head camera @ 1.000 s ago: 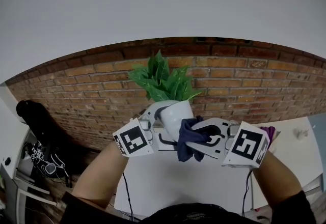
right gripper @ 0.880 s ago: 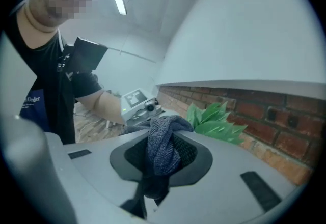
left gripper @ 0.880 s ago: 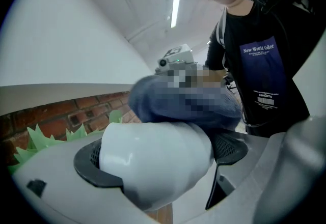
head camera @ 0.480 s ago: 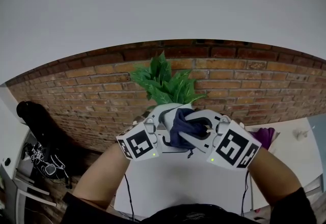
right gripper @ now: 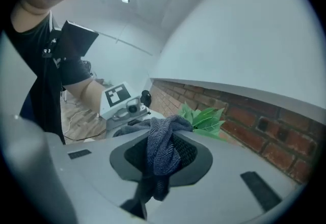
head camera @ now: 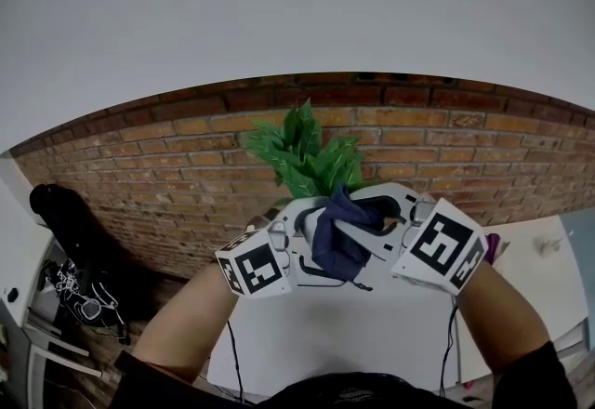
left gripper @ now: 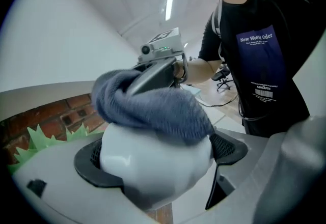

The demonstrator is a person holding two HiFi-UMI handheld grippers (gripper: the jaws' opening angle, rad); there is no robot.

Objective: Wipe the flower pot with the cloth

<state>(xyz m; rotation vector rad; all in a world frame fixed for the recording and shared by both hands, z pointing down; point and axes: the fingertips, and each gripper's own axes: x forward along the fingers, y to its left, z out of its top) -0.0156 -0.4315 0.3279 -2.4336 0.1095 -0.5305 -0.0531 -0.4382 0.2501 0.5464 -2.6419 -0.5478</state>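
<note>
A white flower pot (left gripper: 153, 167) with a green leafy plant (head camera: 311, 161) is held up in the air, with my left gripper (left gripper: 158, 154) shut on it, one pad on each side. A dark blue cloth (head camera: 337, 232) lies draped over the pot's upper side. My right gripper (head camera: 361, 217) is shut on the cloth (right gripper: 163, 149) and presses it against the pot. In the head view the cloth hides most of the pot. The right gripper view shows the cloth bunched between the jaws, the plant (right gripper: 201, 116) behind it and the left gripper (right gripper: 122, 98) beyond.
A red brick wall (head camera: 139, 165) runs behind the plant. A white table (head camera: 316, 333) lies below my hands, with a second table surface (head camera: 539, 277) and a purple thing (head camera: 491, 244) to the right. Dark equipment (head camera: 65, 212) stands at the left. A person in a black shirt (left gripper: 260, 50) shows in the left gripper view.
My right gripper has carried the cloth up from the pot's right side onto its top. The pot and the left gripper have stayed nearly in place.
</note>
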